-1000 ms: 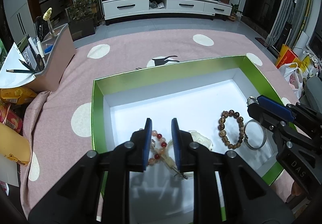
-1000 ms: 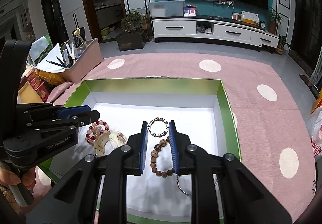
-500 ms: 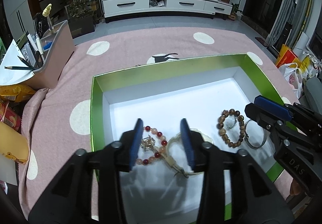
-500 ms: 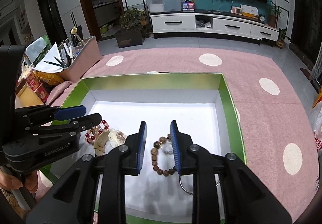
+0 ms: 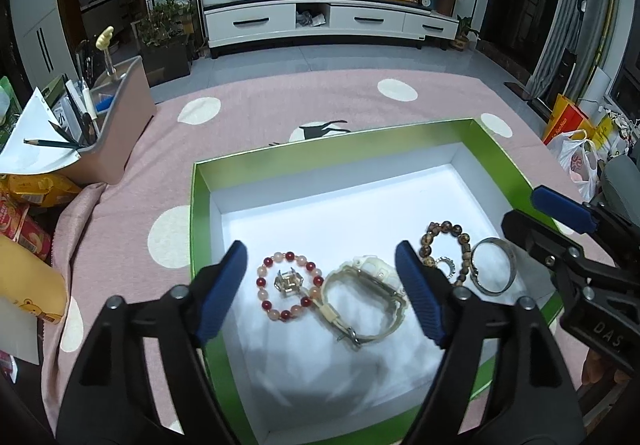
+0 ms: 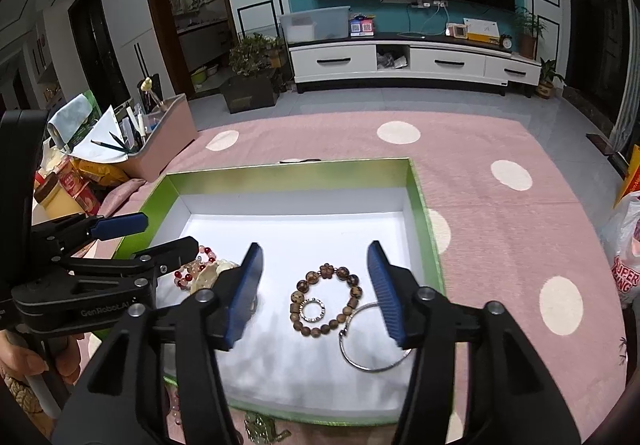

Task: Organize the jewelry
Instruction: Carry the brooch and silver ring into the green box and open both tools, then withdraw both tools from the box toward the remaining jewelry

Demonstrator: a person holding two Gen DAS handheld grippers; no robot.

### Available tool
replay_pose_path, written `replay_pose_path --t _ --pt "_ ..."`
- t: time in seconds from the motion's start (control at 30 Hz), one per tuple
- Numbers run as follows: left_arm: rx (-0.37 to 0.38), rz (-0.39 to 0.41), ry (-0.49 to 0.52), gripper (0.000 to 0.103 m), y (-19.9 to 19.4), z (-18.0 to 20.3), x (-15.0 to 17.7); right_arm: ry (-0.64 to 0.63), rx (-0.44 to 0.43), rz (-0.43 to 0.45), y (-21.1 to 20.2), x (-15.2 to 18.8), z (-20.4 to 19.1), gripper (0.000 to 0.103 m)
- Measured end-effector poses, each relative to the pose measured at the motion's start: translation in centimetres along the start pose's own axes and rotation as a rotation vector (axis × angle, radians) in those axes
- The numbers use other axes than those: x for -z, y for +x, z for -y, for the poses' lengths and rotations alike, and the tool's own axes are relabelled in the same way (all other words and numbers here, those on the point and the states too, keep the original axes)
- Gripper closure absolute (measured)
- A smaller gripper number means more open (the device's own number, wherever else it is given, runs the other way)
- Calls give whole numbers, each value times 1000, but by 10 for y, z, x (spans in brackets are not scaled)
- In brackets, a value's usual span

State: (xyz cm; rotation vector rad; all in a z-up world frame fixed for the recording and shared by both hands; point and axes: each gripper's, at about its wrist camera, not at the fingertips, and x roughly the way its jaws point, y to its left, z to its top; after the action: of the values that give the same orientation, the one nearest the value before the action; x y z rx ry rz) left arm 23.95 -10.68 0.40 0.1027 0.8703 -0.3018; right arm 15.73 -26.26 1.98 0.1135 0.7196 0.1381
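Note:
A green box [image 5: 336,149] with a white floor holds the jewelry. In the left wrist view a red and pink bead bracelet [image 5: 289,286] with a small square ring [image 5: 287,282] inside it lies beside a cream watch [image 5: 366,297]. My left gripper [image 5: 320,295] is open and empty above them. In the right wrist view a brown bead bracelet [image 6: 326,301] encloses a small silver ring [image 6: 313,310], with a silver bangle [image 6: 372,341] beside it. My right gripper [image 6: 316,295] is open and empty above them.
The box [image 6: 418,205] sits on a pink cloth with white dots [image 5: 248,113]. A pink organizer with pens [image 5: 116,125] and snack packets [image 5: 28,205] stand at the left. More jewelry [image 6: 260,429] lies outside the box's near edge.
Both grippers have opened wide and drawn back from the box floor. The small square ring now lies inside the red bracelet and the silver ring inside the brown bracelet.

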Motion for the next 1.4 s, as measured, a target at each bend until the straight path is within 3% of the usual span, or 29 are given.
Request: replay_pose_path --t 0.13,0.27,0.4,0.53,1.03,1.1,1.2,1.4 --pt "-5 14 3 14 -10 4 3 4 18 17 -14 2 3 38" --pt "-3 26 1 9 -20 5 6 13 34 34 -29 6 5 26" --pt "3 33 -5 3 -32 5 12 22 39 41 -43 12 9 23" --pt "28 41 -35 2 -46 -1 21 36 37 55 -61 21 11 15" --pt "108 18 -184 2 -97 -36 82 23 2 23 -105 74 0 13" --pt "116 30 -187 2 -103 -40 90 28 1 16 -107 80 -1 13" --pt "49 43 -167 2 -110 -40 102 36 -7 -1 -107 89 -2 13" --pt "117 27 -168 2 -110 -44 124 12 -26 -52 -96 108 -11 13"
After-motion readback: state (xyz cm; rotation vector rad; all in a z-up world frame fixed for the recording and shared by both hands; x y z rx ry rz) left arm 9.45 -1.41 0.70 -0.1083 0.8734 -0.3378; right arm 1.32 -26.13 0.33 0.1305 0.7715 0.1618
